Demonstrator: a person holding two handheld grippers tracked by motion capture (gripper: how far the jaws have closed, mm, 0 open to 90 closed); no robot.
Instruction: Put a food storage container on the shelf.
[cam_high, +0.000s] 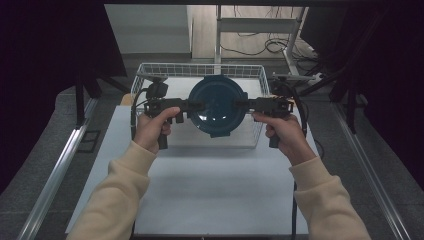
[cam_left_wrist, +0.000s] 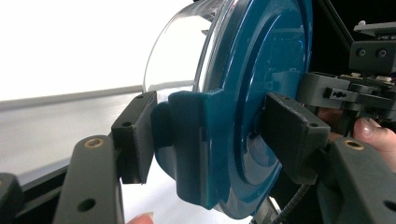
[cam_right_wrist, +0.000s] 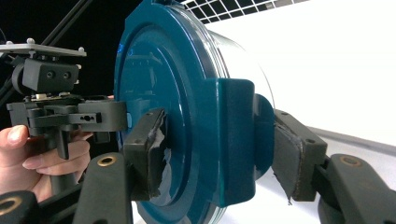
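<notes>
A round container with a dark teal lid (cam_high: 218, 102) and a clear body hangs above a white wire basket (cam_high: 145, 70). My left gripper (cam_high: 196, 106) is shut on the lid's left clip tab (cam_left_wrist: 187, 135); one pad presses the tab, the other the lid's top face. My right gripper (cam_high: 241, 104) is shut on the opposite clip tab (cam_right_wrist: 233, 135) in the same way. In the left gripper view the container (cam_left_wrist: 261, 93) stands edge-on with its clear body (cam_left_wrist: 182, 51) to the left. The right gripper view has the container (cam_right_wrist: 173, 102) edge-on too, and the other hand and gripper beyond it.
The wire basket stands at the far end of a white table (cam_high: 210, 190). Dark curtains flank both sides. A metal rail (cam_high: 55, 175) runs along the floor at left, and table legs with cables (cam_high: 270, 47) stand beyond the basket.
</notes>
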